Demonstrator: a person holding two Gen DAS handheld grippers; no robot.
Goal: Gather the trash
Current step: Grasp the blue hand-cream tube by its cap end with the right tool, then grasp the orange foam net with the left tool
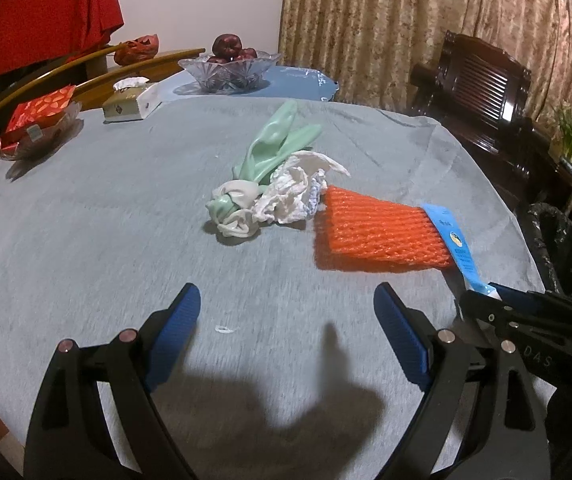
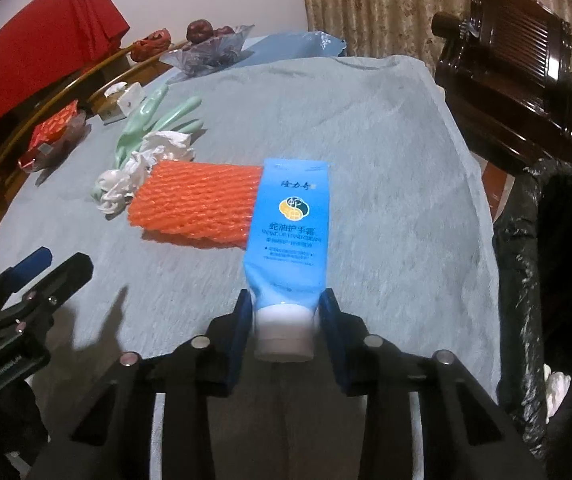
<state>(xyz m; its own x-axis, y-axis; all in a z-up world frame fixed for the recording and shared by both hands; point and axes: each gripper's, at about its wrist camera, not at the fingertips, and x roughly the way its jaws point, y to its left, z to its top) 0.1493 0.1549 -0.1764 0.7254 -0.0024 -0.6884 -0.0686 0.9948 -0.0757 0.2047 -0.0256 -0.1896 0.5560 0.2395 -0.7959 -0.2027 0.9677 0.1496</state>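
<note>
— Which step are you on?

— My right hand-held gripper [image 2: 286, 312] pinches the blue hand-cream tube [image 2: 289, 216] at its white cap end, near me on the grey surface [image 2: 385, 160]. The tube's far end lies beside the orange foam net [image 2: 198, 204].

— And next?

— I judge a lift, then a swing right to the black-lined bin [image 2: 557, 240]. Both tools tilt downward; my left hand-held gripper [image 1: 286, 320] hangs spread, empty.

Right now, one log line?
left gripper: open, empty | right gripper: shut on hand cream tube | bin: right of table
</note>
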